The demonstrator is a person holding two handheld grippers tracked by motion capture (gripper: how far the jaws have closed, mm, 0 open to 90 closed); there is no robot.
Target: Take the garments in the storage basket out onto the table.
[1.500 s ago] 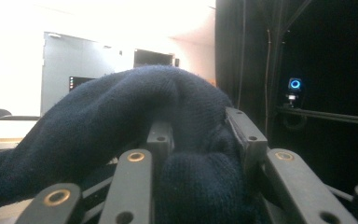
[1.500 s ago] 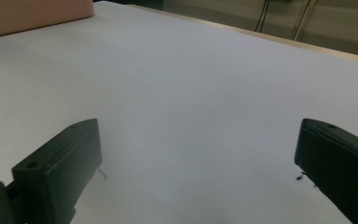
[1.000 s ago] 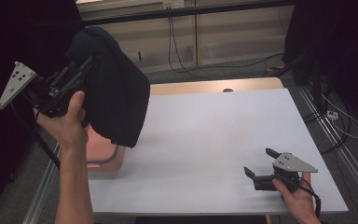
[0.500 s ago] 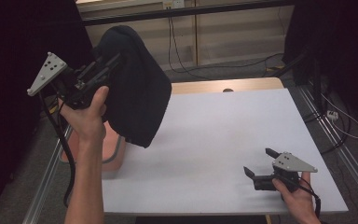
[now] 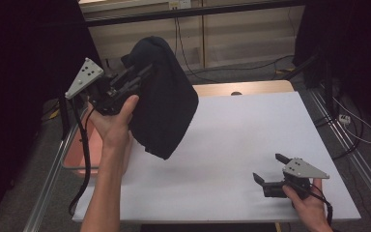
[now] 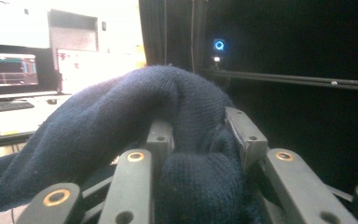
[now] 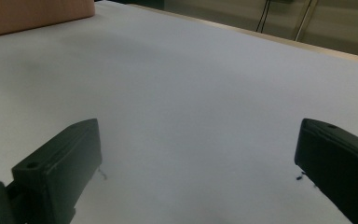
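Black tool point(image 5: 142, 72), grey three-cornered plate, trailing cable

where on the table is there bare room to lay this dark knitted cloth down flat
The white table is bare across its middle and far right, between the hanging dark knitted cloth and the right gripper. The near edge left of that gripper is bare too. It is crowded at the left edge, where the left gripper holds the cloth above a pink bin.

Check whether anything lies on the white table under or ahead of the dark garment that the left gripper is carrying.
Nothing visible does. The left gripper is clamped on the dark knit garment, which hangs over the white table's left edge, above the pink basket. The right gripper rests open near the front right corner.
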